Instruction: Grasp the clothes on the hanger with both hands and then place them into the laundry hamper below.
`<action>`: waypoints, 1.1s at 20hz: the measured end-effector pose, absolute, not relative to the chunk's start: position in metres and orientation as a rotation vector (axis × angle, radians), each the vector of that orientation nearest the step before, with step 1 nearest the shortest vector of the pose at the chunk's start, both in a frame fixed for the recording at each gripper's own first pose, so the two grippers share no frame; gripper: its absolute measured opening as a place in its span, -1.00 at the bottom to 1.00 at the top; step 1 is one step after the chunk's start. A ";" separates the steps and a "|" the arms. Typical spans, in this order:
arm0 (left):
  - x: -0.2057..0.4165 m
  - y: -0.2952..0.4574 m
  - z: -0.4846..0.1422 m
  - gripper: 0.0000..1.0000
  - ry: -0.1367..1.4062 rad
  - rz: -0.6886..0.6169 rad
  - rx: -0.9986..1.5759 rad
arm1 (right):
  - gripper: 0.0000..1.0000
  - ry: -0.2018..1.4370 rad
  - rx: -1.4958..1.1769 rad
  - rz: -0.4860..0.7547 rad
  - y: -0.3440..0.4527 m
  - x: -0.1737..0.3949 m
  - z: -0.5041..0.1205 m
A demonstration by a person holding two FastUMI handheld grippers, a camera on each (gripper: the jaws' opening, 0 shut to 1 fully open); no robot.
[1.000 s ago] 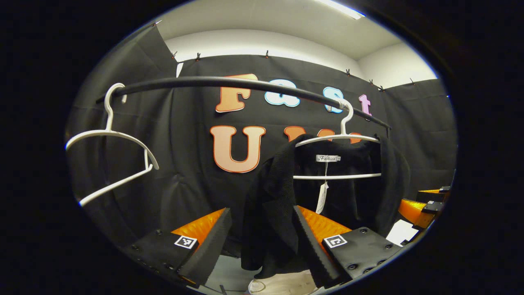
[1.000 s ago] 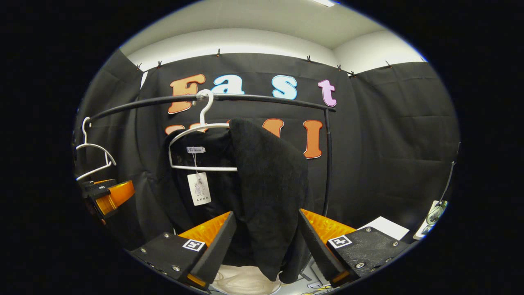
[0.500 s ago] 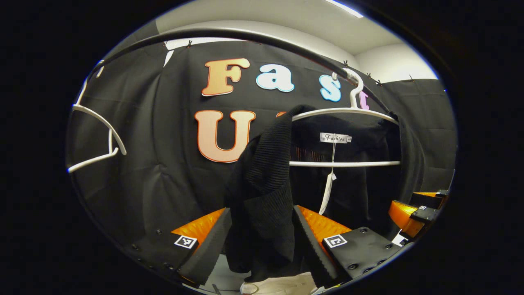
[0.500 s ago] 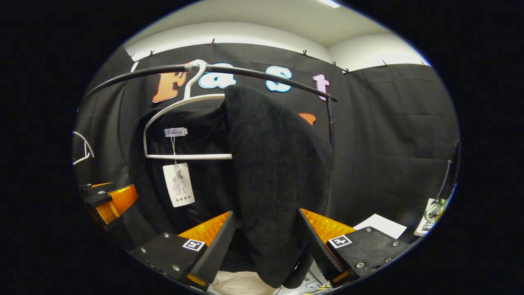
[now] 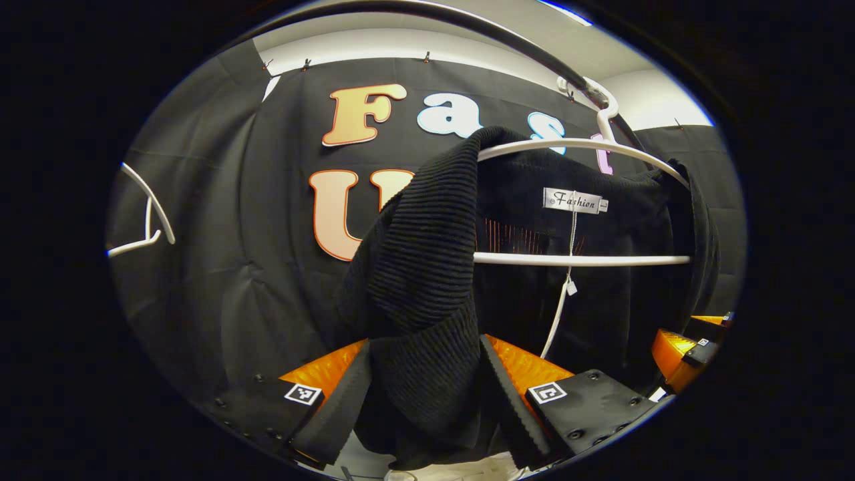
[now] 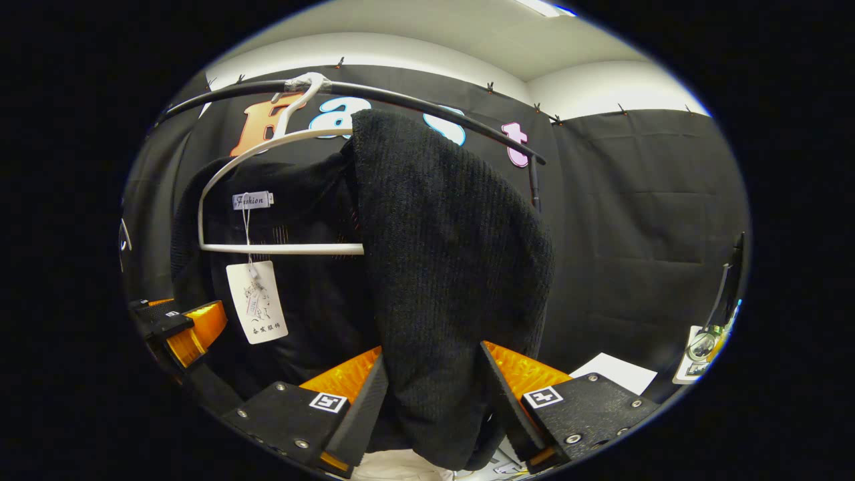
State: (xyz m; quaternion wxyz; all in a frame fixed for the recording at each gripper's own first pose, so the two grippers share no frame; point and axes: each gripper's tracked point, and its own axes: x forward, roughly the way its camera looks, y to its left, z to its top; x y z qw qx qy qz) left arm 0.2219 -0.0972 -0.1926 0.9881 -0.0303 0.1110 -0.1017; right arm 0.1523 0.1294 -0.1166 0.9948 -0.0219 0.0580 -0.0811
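Left claw (image 5: 424,394) straddles sweater (image 5: 427,267) | hanger (image 5: 574,257) | rail (image 6: 414,100)

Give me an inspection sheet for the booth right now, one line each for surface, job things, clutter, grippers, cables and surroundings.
Surface: floor barely visible under the garment; a white sheet lies low at the right.
Job's things: black knit garment hangs on a white hanger hooked on the black rail; paper tag dangles inside; something pale below, maybe the hamper, cannot tell.
Clutter: an empty white hanger at far left.
Grippers: left gripper and right gripper each straddle a front panel, fingers spread, not pressing.
Cables: a thin dark line at the right edge, unclear.
Surroundings: black cloth wall, white ceiling.
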 end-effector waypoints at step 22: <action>0.213 -0.075 -0.179 -0.86 0.259 -0.244 -0.036 | -0.96 0.170 0.004 -0.019 0.123 0.122 -0.101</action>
